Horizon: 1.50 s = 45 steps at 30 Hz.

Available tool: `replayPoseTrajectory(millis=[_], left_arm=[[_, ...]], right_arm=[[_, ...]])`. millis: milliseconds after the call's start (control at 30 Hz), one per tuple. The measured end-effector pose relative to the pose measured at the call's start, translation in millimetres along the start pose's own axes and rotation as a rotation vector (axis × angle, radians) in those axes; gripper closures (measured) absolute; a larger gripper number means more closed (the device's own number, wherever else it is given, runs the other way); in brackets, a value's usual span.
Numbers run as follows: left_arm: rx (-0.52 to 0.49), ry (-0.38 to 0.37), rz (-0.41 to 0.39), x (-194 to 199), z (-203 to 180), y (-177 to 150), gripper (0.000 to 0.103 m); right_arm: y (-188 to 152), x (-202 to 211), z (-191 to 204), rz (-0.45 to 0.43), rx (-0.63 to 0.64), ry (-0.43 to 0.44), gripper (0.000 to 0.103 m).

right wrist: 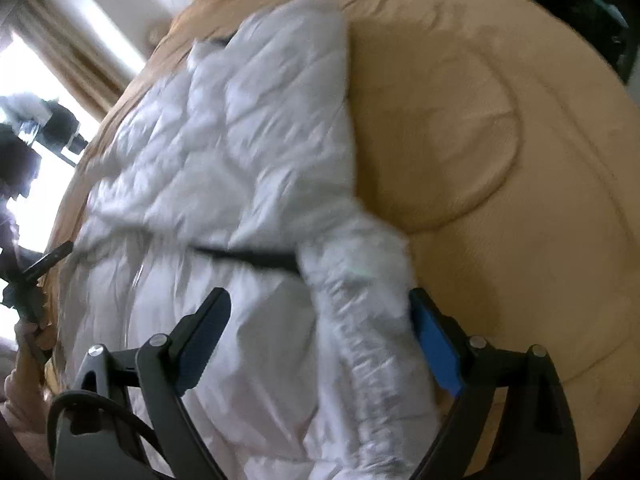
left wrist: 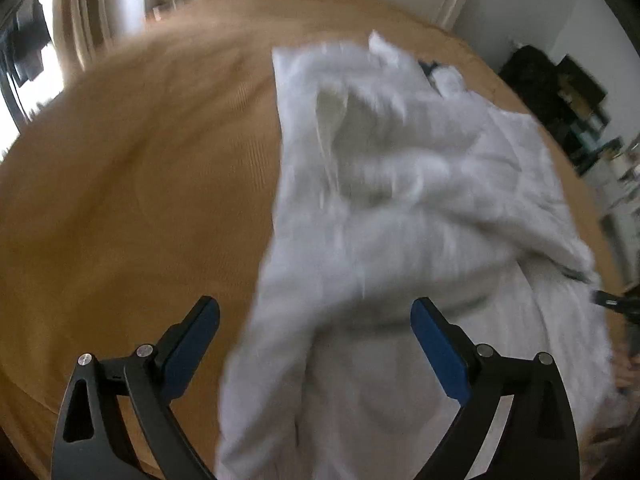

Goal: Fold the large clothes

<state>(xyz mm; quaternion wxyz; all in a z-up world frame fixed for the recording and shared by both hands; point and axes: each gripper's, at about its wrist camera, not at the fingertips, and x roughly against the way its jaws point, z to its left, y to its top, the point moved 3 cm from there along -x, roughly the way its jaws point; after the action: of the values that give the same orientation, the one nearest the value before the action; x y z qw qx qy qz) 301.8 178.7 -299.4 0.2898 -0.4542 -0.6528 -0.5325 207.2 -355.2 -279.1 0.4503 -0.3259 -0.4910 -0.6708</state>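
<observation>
Left gripper point(left wrist: 315, 312): nearest the lens at 6 o'clock; blue-padded fingers point(left wrist: 191, 344) spread wide, nothing pinched, white fabric lying under the gap.
Right gripper point(right wrist: 320, 312): also at 6 o'clock in its own view; fingers wide apart, a sleeve point(right wrist: 360, 288) lying between them; whether the 3 o'clock pad brushes it I cannot tell, but it is not clamped.
White puffer jacket point(left wrist: 400, 184): spread on the tan bedspread point(left wrist: 140, 180), filling the frame from 6 up to 12 o'clock in the left view, and from 6 to 11 o'clock in the right view; dark band point(right wrist: 256, 258) crossing it near centre.
Handling: likely light, soft and springy; the shiny quilted shell looks slippery, so padding may puff back after a fold.
Where to grip: sleeve cuff, hem corner or shoulder seam, where layers are thin enough to pinch firmly.
Blur: both views smeared, so fine seams are unclear.
</observation>
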Motion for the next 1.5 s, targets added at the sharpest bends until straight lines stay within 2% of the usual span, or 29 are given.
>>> replayPoseTrajectory(millis=[67,133,167,200,233,300,333,400,500,533,567,600,633,667,733,833,900,933,967,1000,1067,1100,1133,1200,1267,1367,1433,1467,1500], left_arm=[[0.034,-0.080,0.063,-12.4,8.9,-14.0,0.007],[0.038,-0.102,0.094,-22.1,13.8,-22.9,0.014],[0.026,-0.094,0.101,-22.9,13.6,-22.9,0.019],[-0.007,-0.079,0.109,-21.6,10.7,-21.6,0.031],[-0.022,-0.071,0.112,-19.6,9.1,-21.2,0.040],[-0.010,-0.095,0.119,-14.6,12.2,-18.4,0.045],[0.004,-0.106,0.118,-13.3,14.5,-18.3,0.045],[0.033,-0.141,0.128,-15.6,20.9,-20.4,0.043],[0.032,-0.183,0.158,-18.6,15.3,-25.8,0.030],[0.010,-0.163,0.155,-17.6,9.4,-27.0,0.032],[-0.018,-0.130,0.151,-16.6,3.5,-27.4,0.039],[-0.031,-0.112,0.144,-13.8,0.2,-29.7,0.057],[-0.006,-0.138,0.146,-10.2,0.4,-30.5,0.073],[0.024,-0.172,0.142,-3.4,3.1,-29.7,0.079],[0.081,-0.229,0.079,21.3,9.2,-21.8,0.085],[0.096,-0.257,0.025,52.4,16.8,-23.7,0.085],[0.115,-0.237,0.062,46.7,25.0,-36.5,0.085],[0.137,-0.226,0.101,34.5,32.3,-47.1,0.084],[0.161,-0.225,0.130,24.3,38.2,-56.6,0.082],[0.190,-0.231,0.144,19.2,44.2,-62.7,0.077],[0.263,-0.277,0.113,25.1,54.0,-67.0,0.075],[0.276,-0.281,0.096,32.0,56.5,-68.1,0.066],[0.270,-0.272,0.085,38.1,57.0,-70.5,0.049],[0.241,-0.238,0.071,50.1,55.7,-79.5,0.026],[0.206,-0.235,0.074,57.6,50.7,-90.9,0.020],[0.127,-0.243,0.129,51.4,37.3,-107.4,0.016],[0.066,-0.208,0.141,46.6,26.5,-117.5,0.020],[0.039,-0.191,0.142,45.5,22.5,-117.5,0.026],[0.031,-0.199,0.143,46.8,22.2,-114.7,0.056]], right_arm=[[-3.0,-10.5,6.6,0.009,0.053,-0.033,0.008],[-4.9,-14.9,9.1,0.026,0.086,-0.052,0.008],[-5.5,-20.3,11.1,0.029,0.117,-0.064,0.012],[-9.3,-21.6,11.2,0.030,0.135,-0.075,0.022],[-10.3,-25.3,8.3,0.045,0.145,-0.085,0.026],[-10.8,-23.3,0.5,0.054,0.139,-0.073,0.028],[-10.7,-18.2,-6.2,0.049,0.128,-0.069,0.028],[-11.4,-15.4,-19.1,0.052,0.098,-0.082,0.017],[-17.0,-24.5,-34.4,0.091,0.045,-0.020,0.017],[-18.6,-28.7,-35.7,0.095,0.026,0.001,0.019],[-19.4,-28.2,-36.6,0.086,0.014,0.019,0.037],[-20.8,-25.8,-35.8,0.086,-0.002,0.064,0.063],[-21.3,-20.0,-33.9,0.090,-0.028,0.116,0.072],[-21.3,-11.6,-32.8,0.085,-0.041,0.137,0.082],[-20.8,9.7,-32.2,0.058,-0.056,0.161,0.087],[-26.0,50.7,-32.2,0.019,-0.114,0.266,0.088],[-36.8,52.4,-28.2,0.031,-0.119,0.275,0.088],[-48.9,45.3,-28.1,0.061,-0.104,0.235,0.087],[-53.5,36.0,-25.8,0.078,-0.097,0.208,0.084],[-64.2,22.0,-33.3,0.118,-0.105,0.176,0.074],[-80.1,5.3,-47.6,0.159,-0.157,0.165,0.060],[-88.3,5.6,-55.2,0.157,-0.202,0.192,0.055],[-93.0,9.3,-57.4,0.148,-0.220,0.214,0.053],[-104.5,22.7,-54.2,0.124,-0.198,0.232,0.033],[-119.7,31.7,-48.1,0.131,-0.164,0.240,0.024],[-139.1,34.2,-35.1,0.177,-0.103,0.257,0.023],[-145.2,30.9,-27.6,0.195,-0.062,0.280,0.023],[-147.3,28.2,-26.3,0.197,-0.046,0.273,0.036],[-145.0,27.6,-21.8,0.197,-0.039,0.268,0.065]])
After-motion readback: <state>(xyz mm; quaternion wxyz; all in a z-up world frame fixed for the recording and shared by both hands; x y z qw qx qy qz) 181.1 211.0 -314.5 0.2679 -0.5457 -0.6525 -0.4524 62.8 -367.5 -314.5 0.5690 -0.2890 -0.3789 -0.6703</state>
